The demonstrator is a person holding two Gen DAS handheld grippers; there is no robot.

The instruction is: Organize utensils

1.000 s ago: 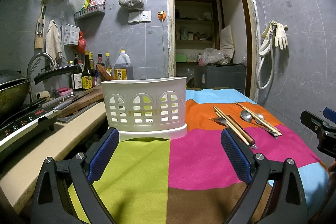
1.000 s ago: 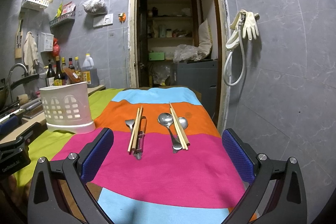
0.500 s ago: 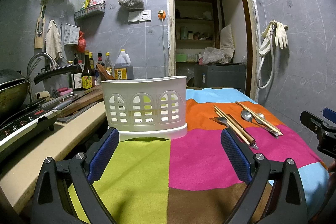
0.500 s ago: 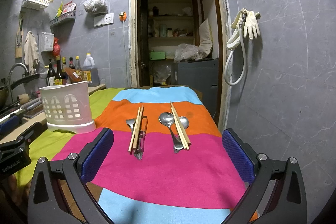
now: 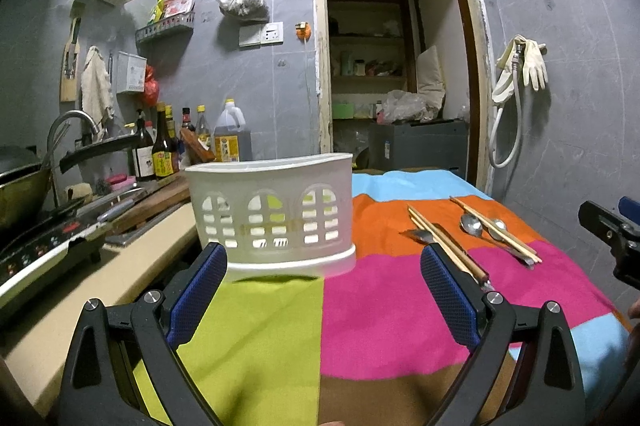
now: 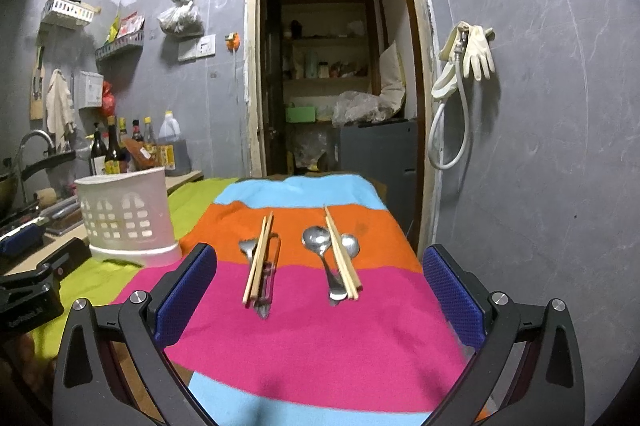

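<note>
A white perforated utensil holder stands upright on the striped cloth. My left gripper is open just in front of it, nothing between its blue pads. To the right lie two utensil groups: wooden chopsticks over a fork, and chopsticks over two spoons. My right gripper is open, hovering short of both groups and holding nothing.
A counter on the left carries a stove, a wok, a cutting board and several bottles. Grey tiled walls close in on the right, with hanging gloves. A doorway opens behind the table.
Both grippers have crept slightly forward; the utensils and holder appear a little nearer. Nothing was grasped or moved.
</note>
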